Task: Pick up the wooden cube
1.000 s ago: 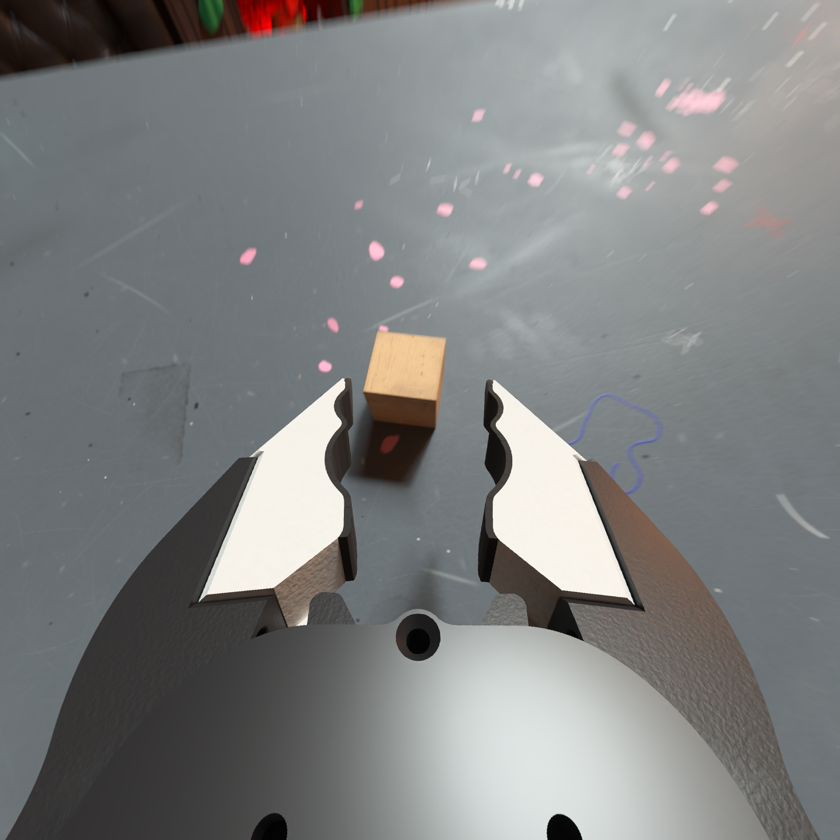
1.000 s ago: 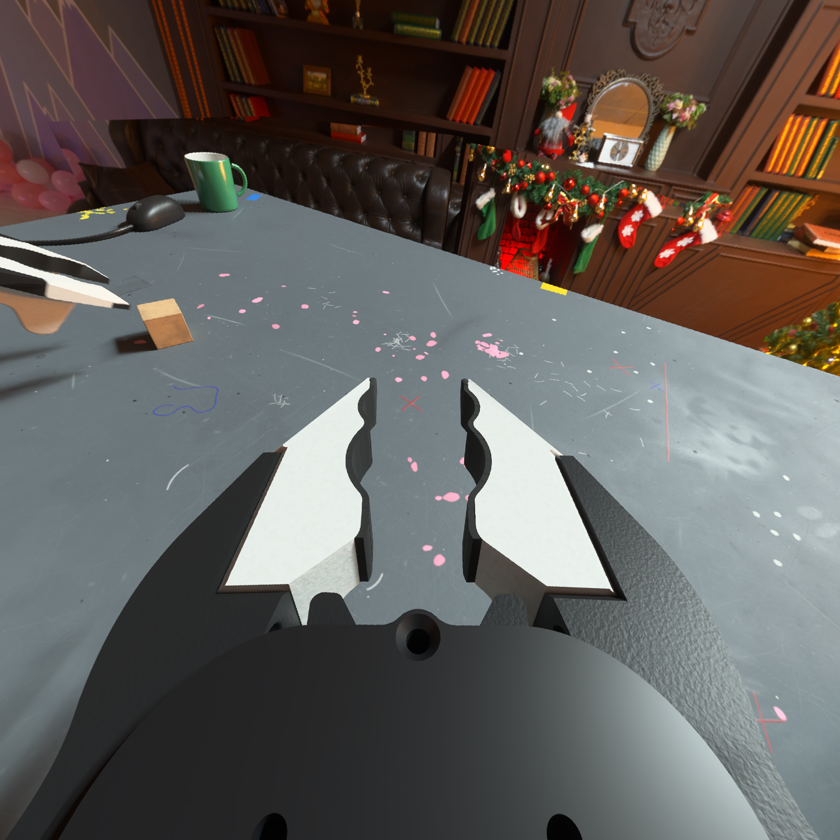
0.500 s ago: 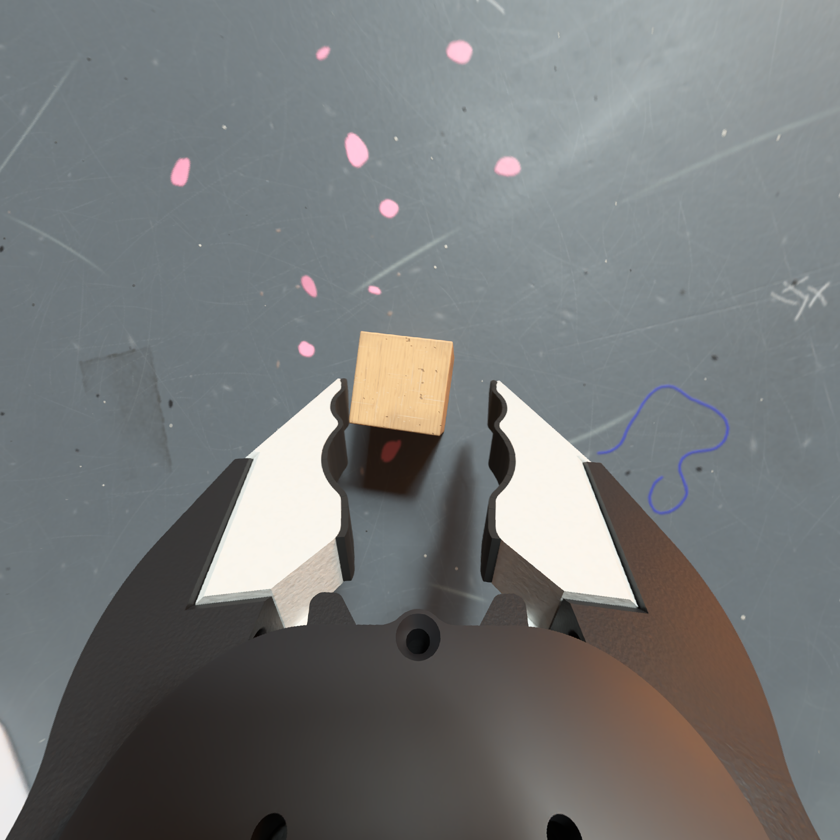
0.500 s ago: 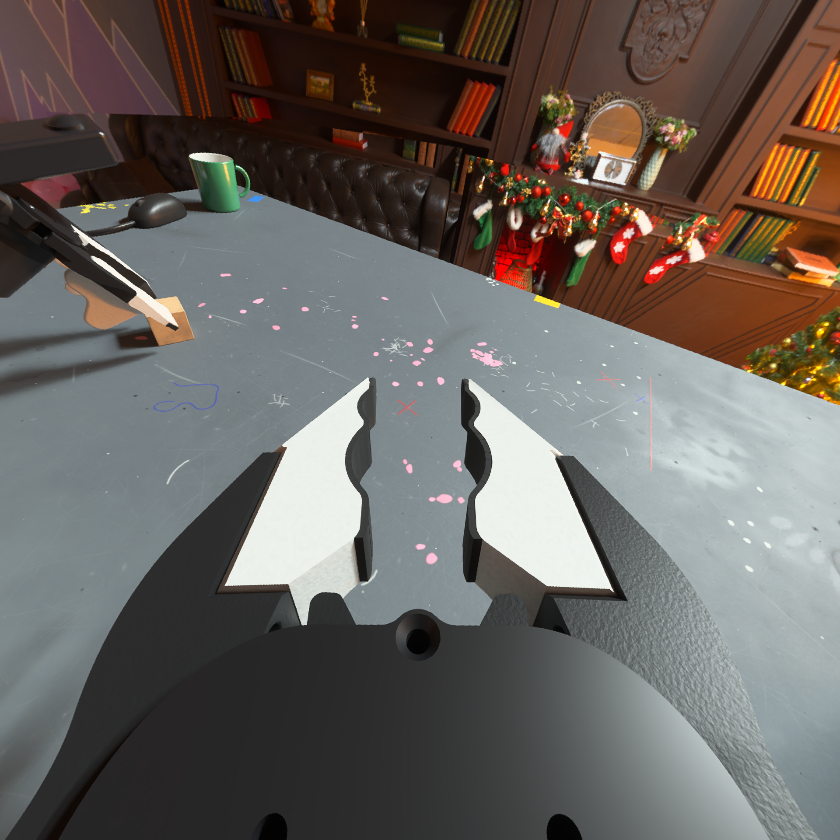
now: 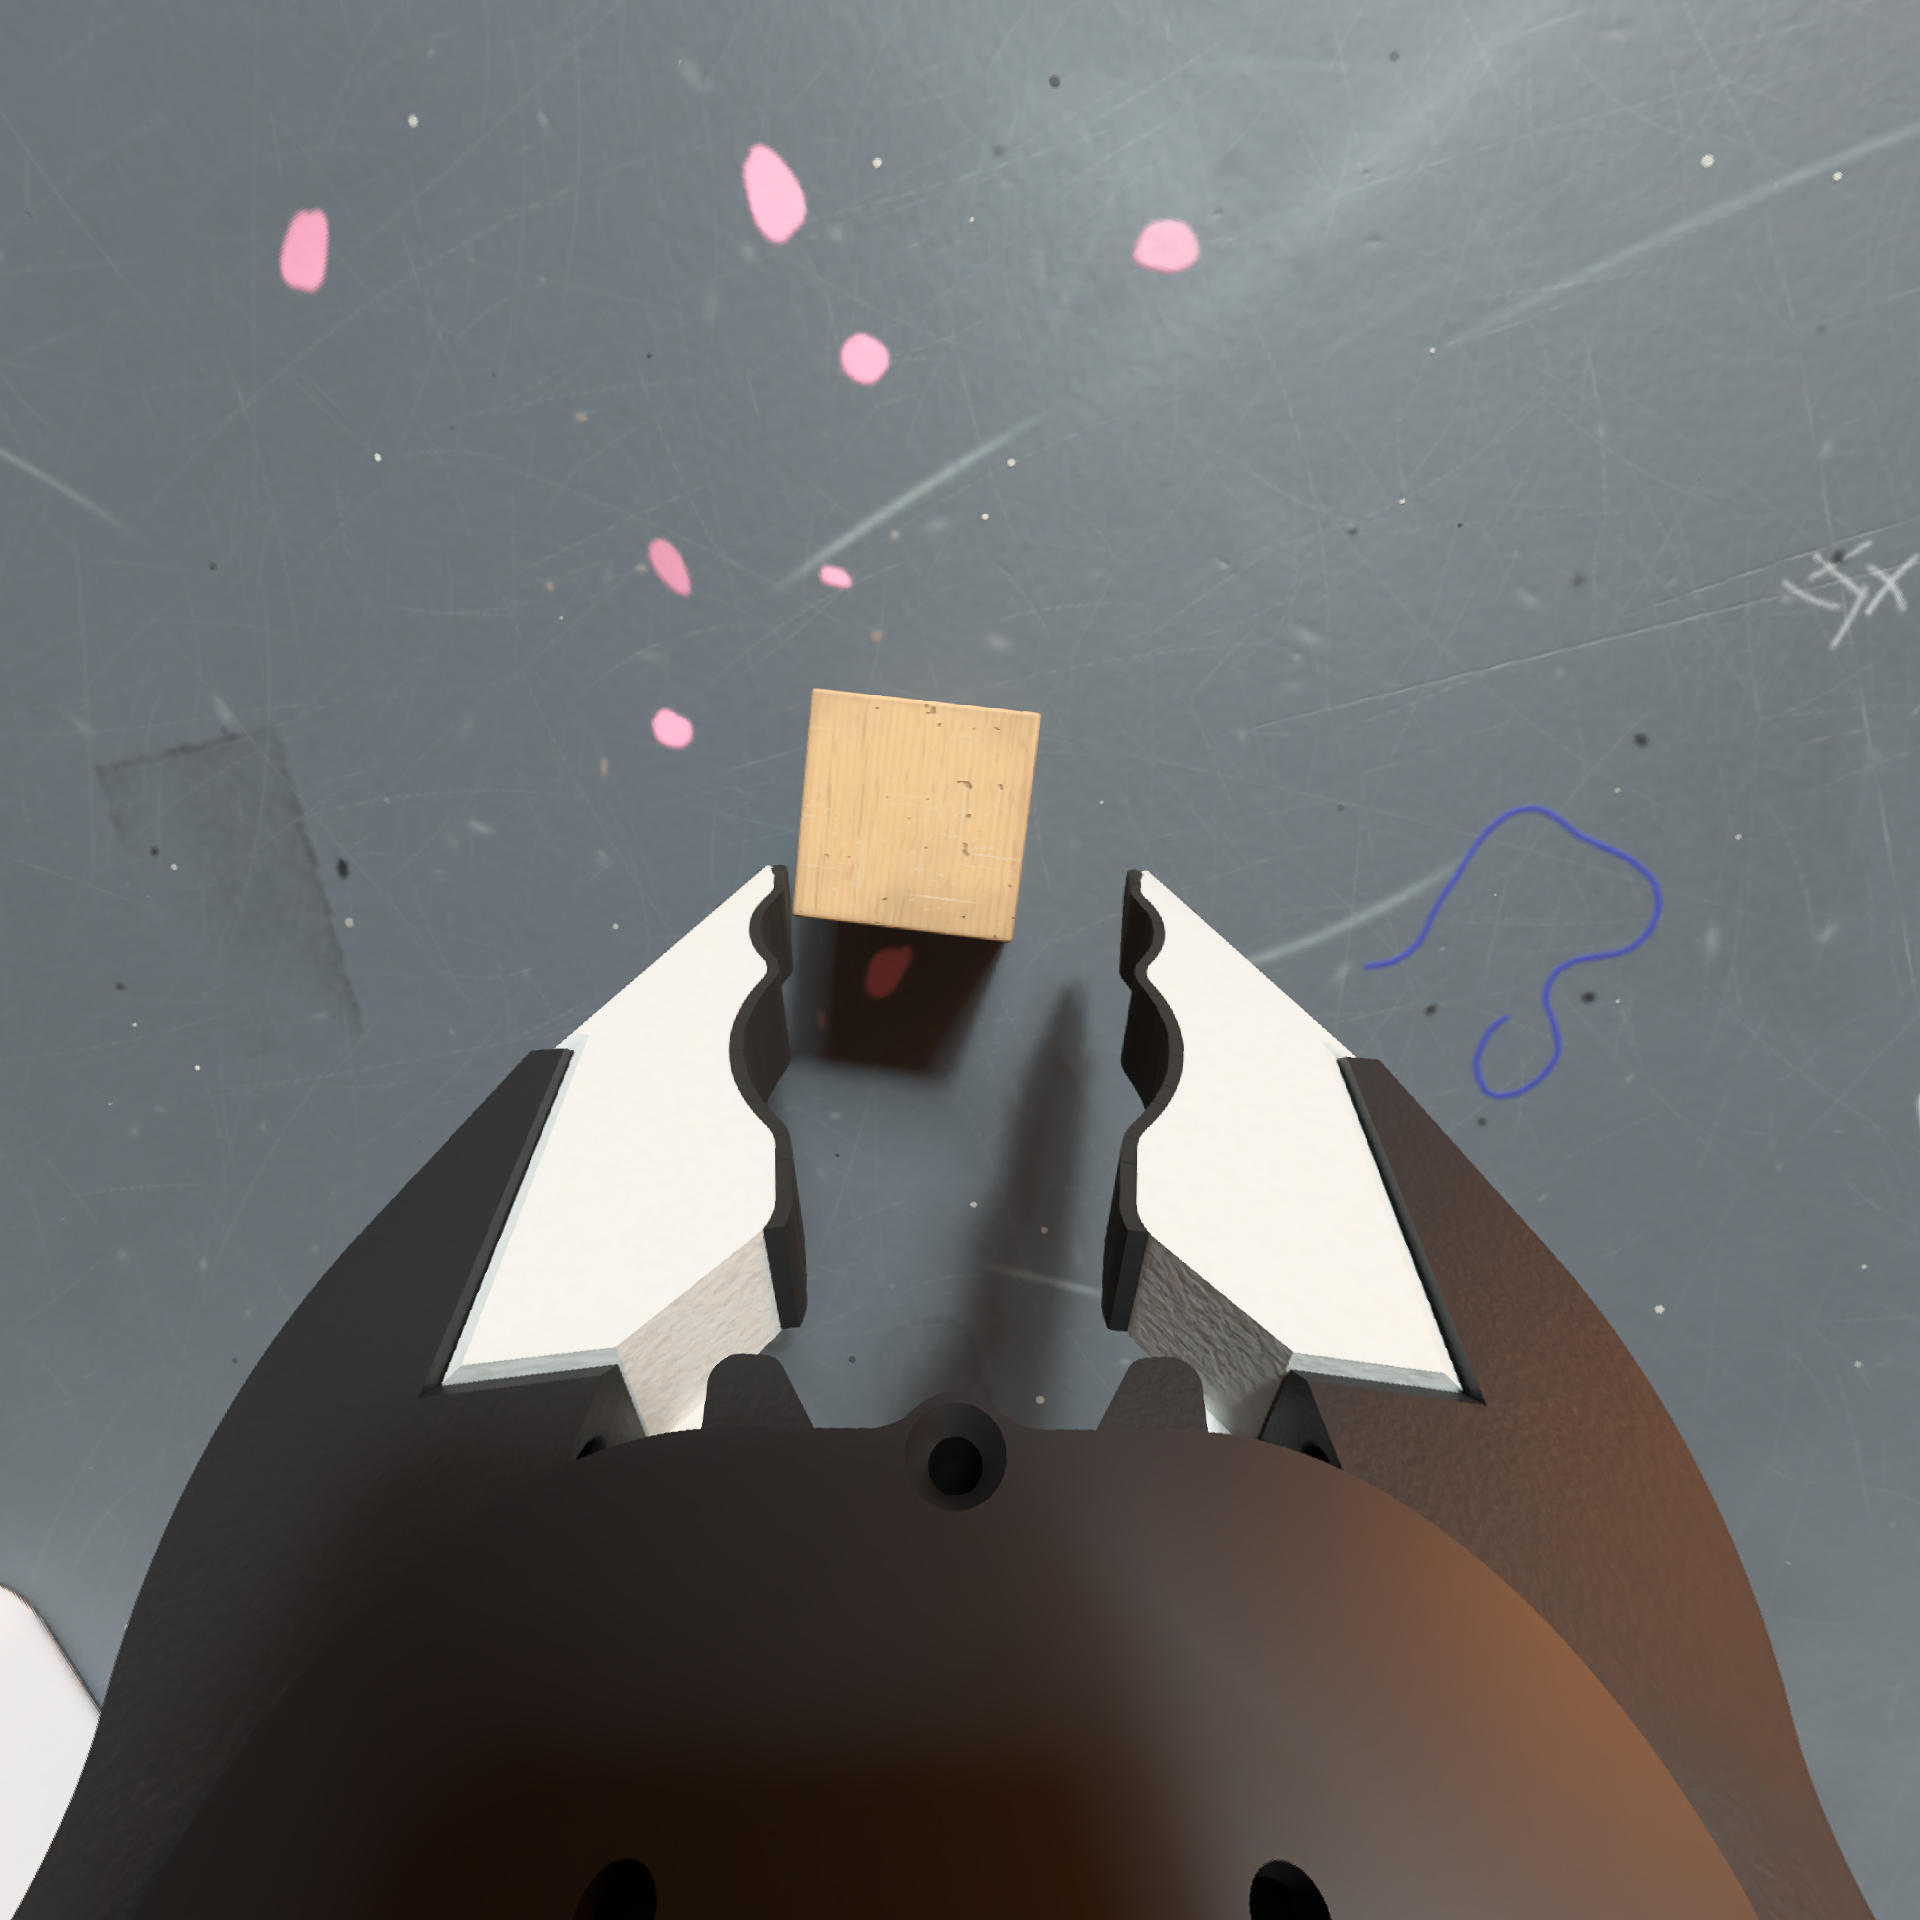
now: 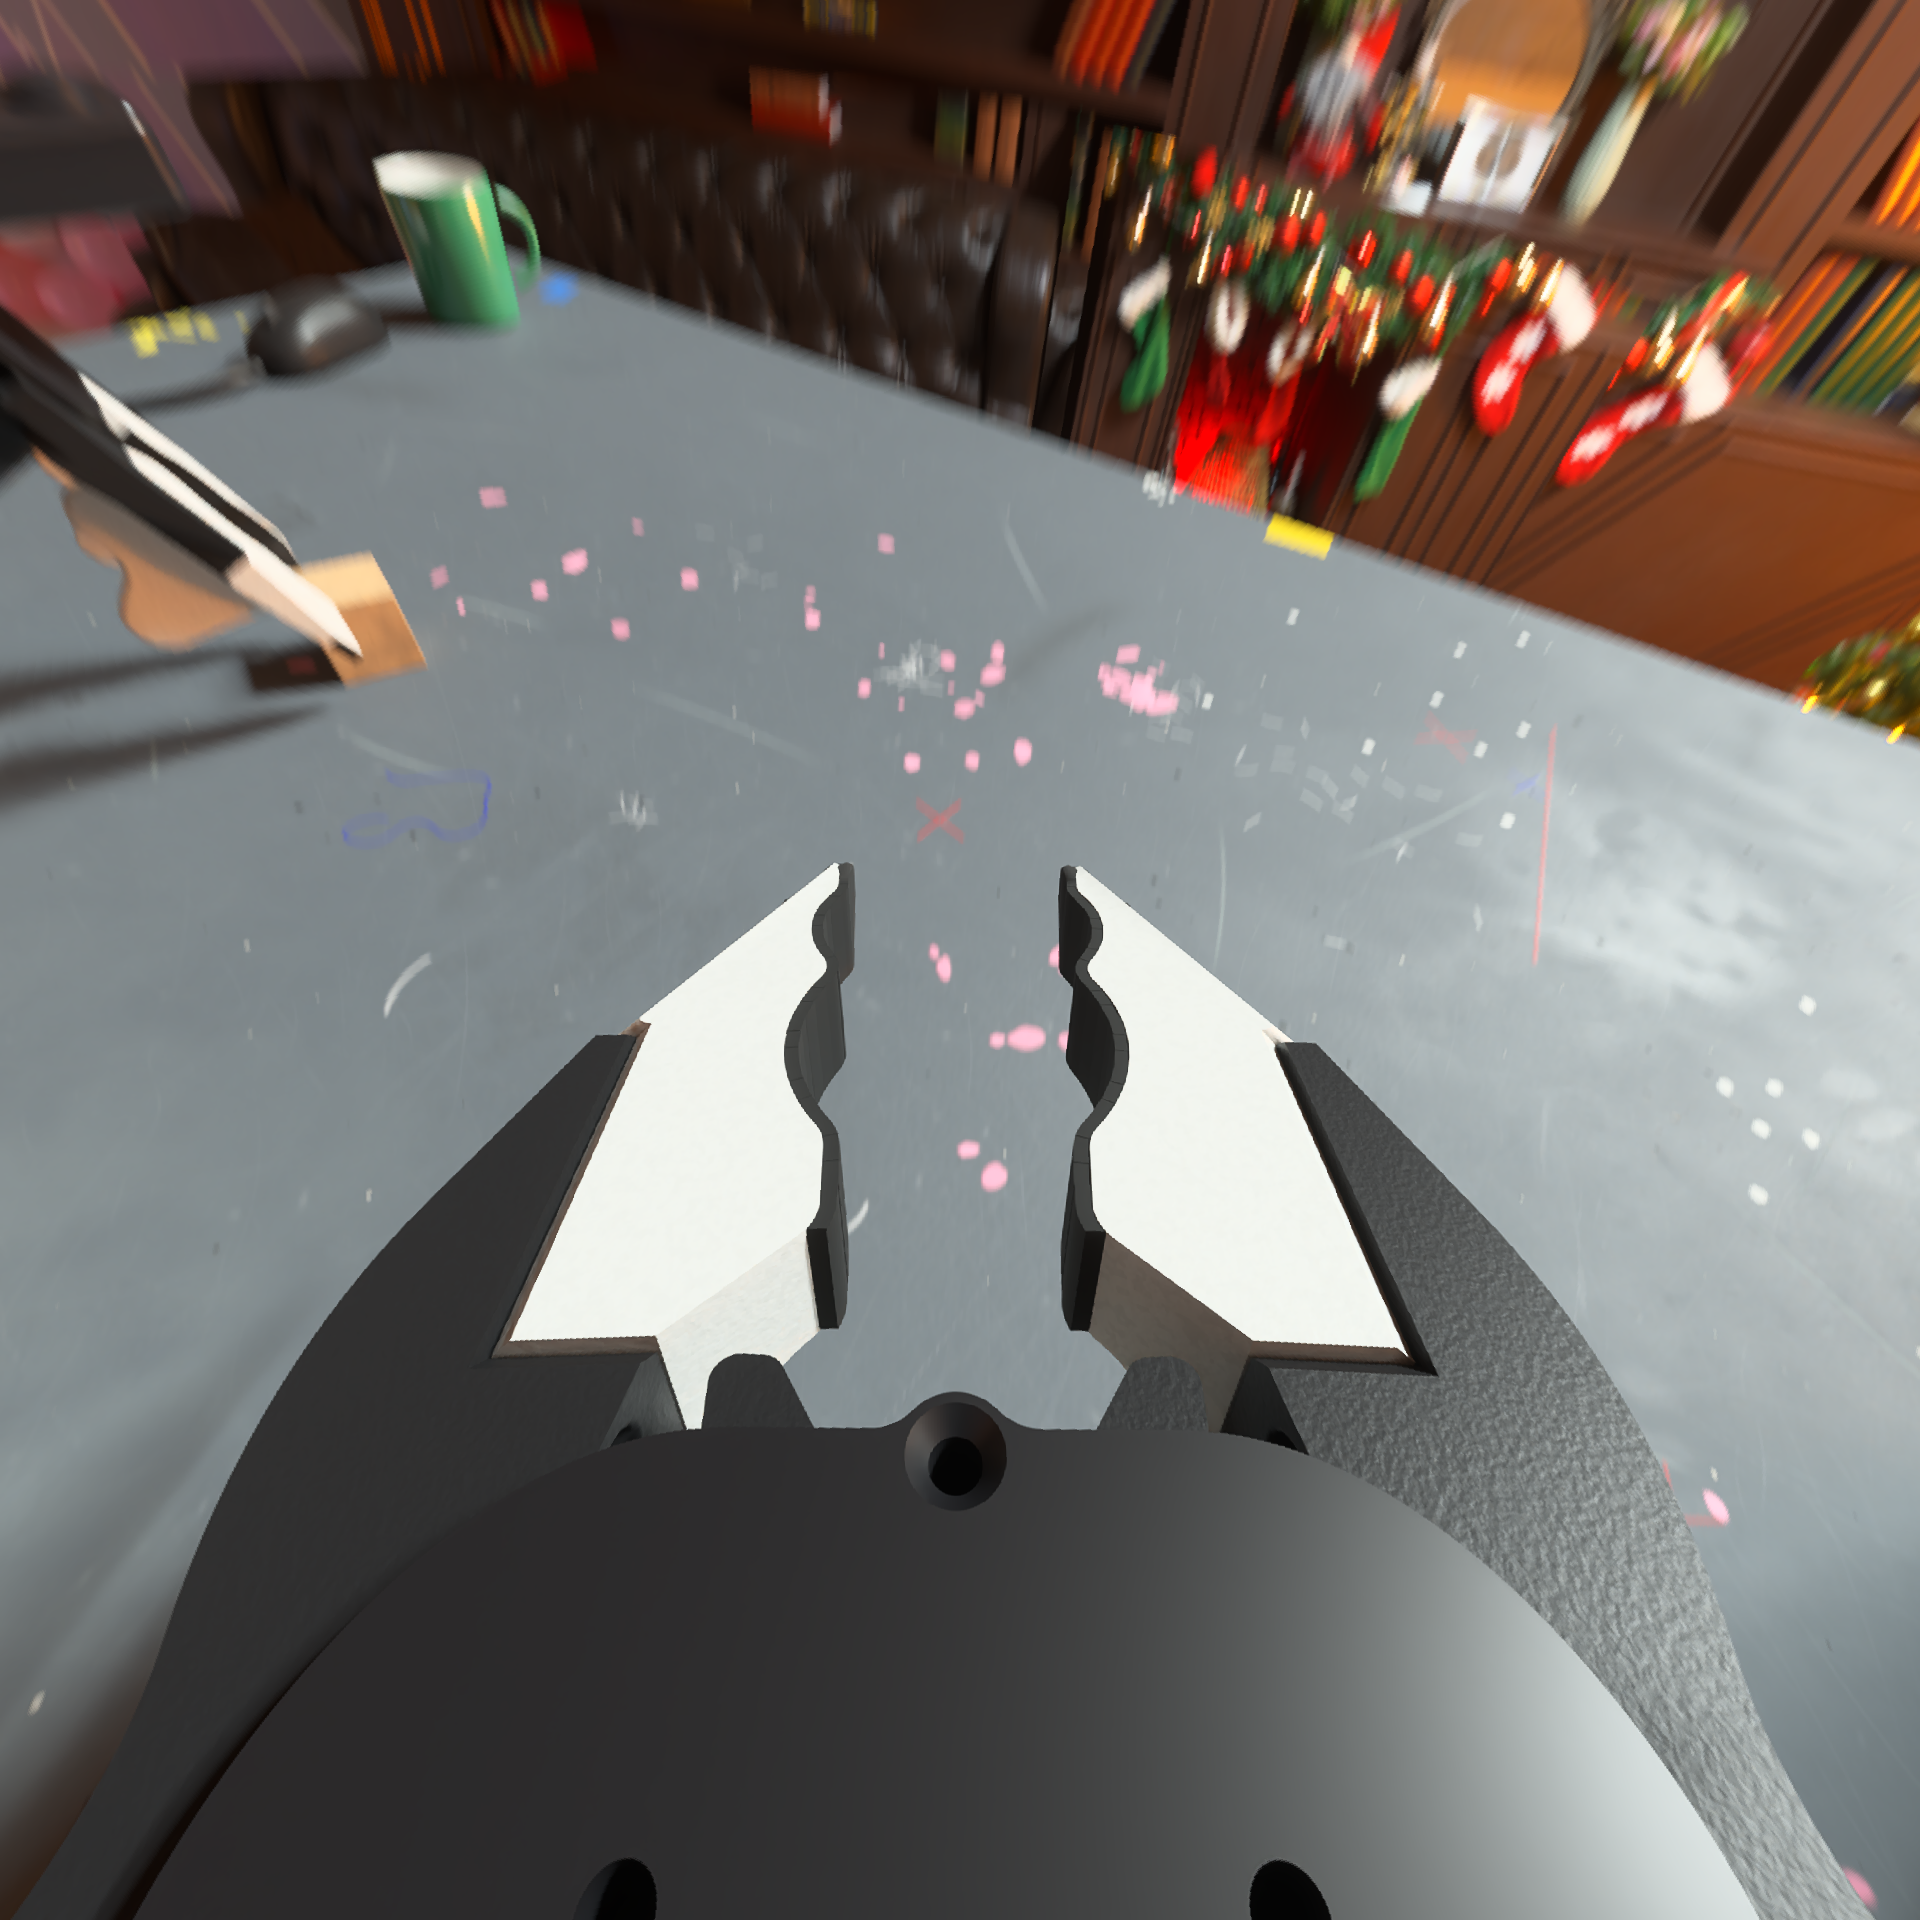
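Observation:
A small wooden cube (image 5: 918, 823) sits on the grey table (image 5: 1351, 416). My left gripper (image 5: 956, 888) is open and points steeply down, its fingertips just short of the cube, which lies ahead of the gap and a little left of centre. In the right wrist view the cube (image 6: 376, 621) shows at the far left, partly behind the left gripper's fingers (image 6: 260, 566). My right gripper (image 6: 954, 878) is open and empty above the middle of the table, far from the cube.
A green mug (image 6: 457, 239) and a dark computer mouse (image 6: 317, 330) stand at the table's far left corner. Pink paint spots (image 5: 774, 192) and a blue scribble (image 5: 1538, 945) mark the surface. A sofa and decorated shelves lie beyond the far edge.
My left gripper has tilted down over the cube and come closer to it, staying open. The right wrist view is now blurred and has shifted, so the right gripper is moving.

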